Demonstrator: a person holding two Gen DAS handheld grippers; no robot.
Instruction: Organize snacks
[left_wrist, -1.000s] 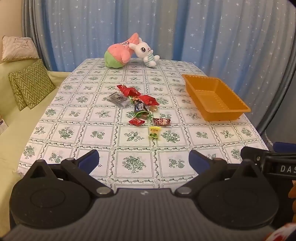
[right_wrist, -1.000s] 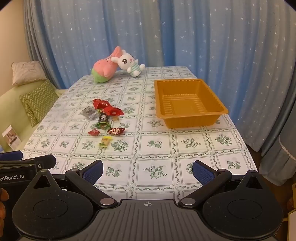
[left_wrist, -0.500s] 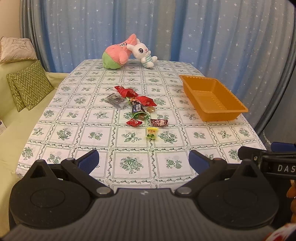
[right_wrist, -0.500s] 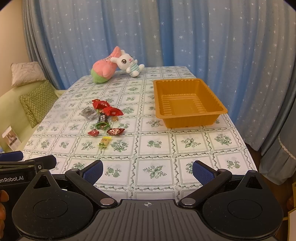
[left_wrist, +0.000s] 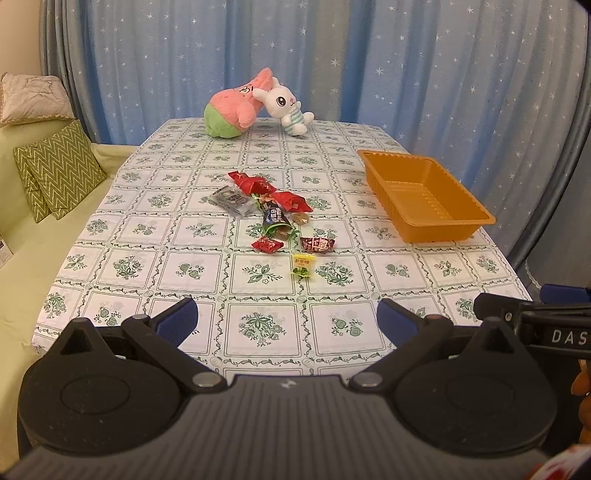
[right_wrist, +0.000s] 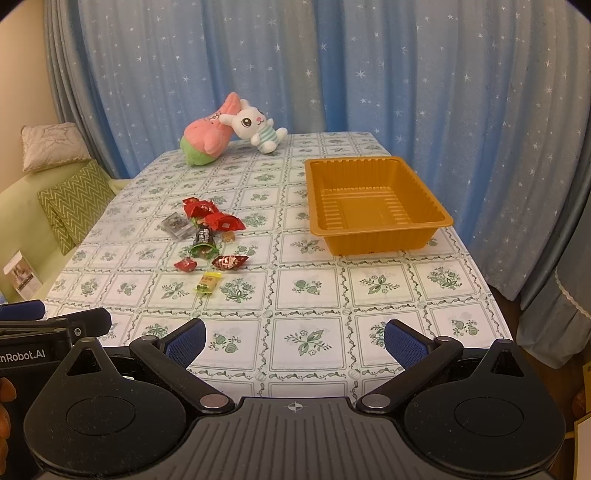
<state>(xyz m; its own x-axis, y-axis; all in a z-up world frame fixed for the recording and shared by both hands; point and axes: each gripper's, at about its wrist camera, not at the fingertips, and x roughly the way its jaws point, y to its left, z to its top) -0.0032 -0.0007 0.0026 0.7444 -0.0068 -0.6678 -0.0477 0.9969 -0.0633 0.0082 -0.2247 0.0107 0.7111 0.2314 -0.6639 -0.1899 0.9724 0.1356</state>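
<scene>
My left gripper hangs over the near edge of the table, jaws spread wide with nothing between the blue pads; my right gripper sits just beside it, equally wide apart and empty, touching nothing. Each camera catches only a cut-off corner of the other tool at the frame edge, with partial lettering I can't read whole, and my hands show only as slivers at the borders. Just beyond the grippers the patterned cloth lies bare, then comes the snack pile, which I'll use as my landmark: nearest me is a yellow candy lying alone, just in front of the pile. Behind it sit a small red candy and a dark red candy side by side, apart from each other. The middle of the pile is a tangle: a dark packet with green at its near end, red wrappers overlapping it, and a grey packet at the pile's left; their print is too small to make out. Right of the pile, well apart, stands the orange tray, holding nothing. Far beyond the pile, at the table's back edge, a pink plush leans against a white bunny, with starred curtains behind. Left of the pile, off the table, are green cushions.
</scene>
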